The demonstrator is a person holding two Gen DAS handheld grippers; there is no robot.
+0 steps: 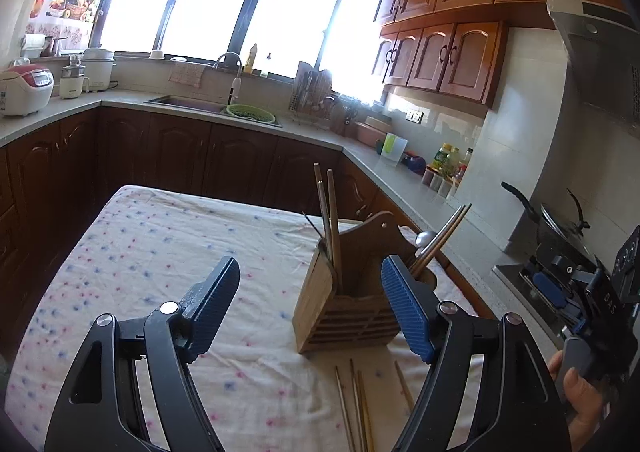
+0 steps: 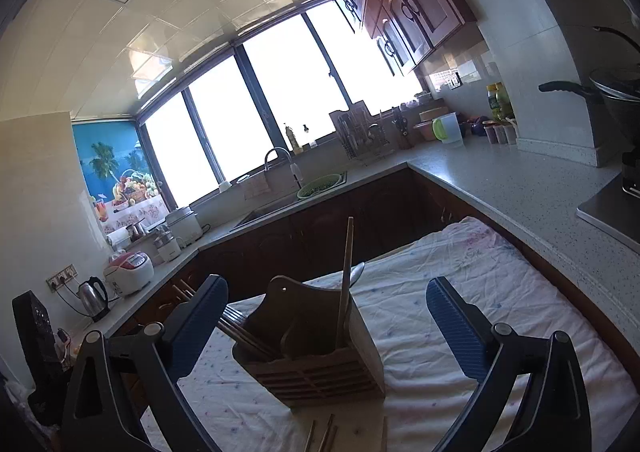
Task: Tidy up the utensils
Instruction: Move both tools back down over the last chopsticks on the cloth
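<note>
A wooden slatted utensil holder [image 1: 344, 304] stands on the cloth-covered table [image 1: 160, 252]; it also shows in the right wrist view [image 2: 316, 352]. Chopsticks [image 1: 330, 212] stand in its left compartment, and more chopsticks with a spoon [image 1: 436, 240] lean in its right one. Several loose chopsticks [image 1: 356, 408] lie on the cloth in front of the holder, also low in the right wrist view [image 2: 324, 438]. My left gripper [image 1: 310, 284] is open and empty, above the table just before the holder. My right gripper [image 2: 326, 300] is open and empty, its fingers either side of the holder; it shows at the right edge of the left wrist view [image 1: 568, 292].
A kitchen counter [image 1: 400, 180] runs behind and right of the table, with bottles [image 1: 452, 164], a cup and a dish rack [image 1: 312, 92]. A sink with a green strainer [image 1: 250, 112] is at the back. A stove with a pan [image 1: 560, 220] is at right. Rice cookers [image 1: 24, 88] stand at left.
</note>
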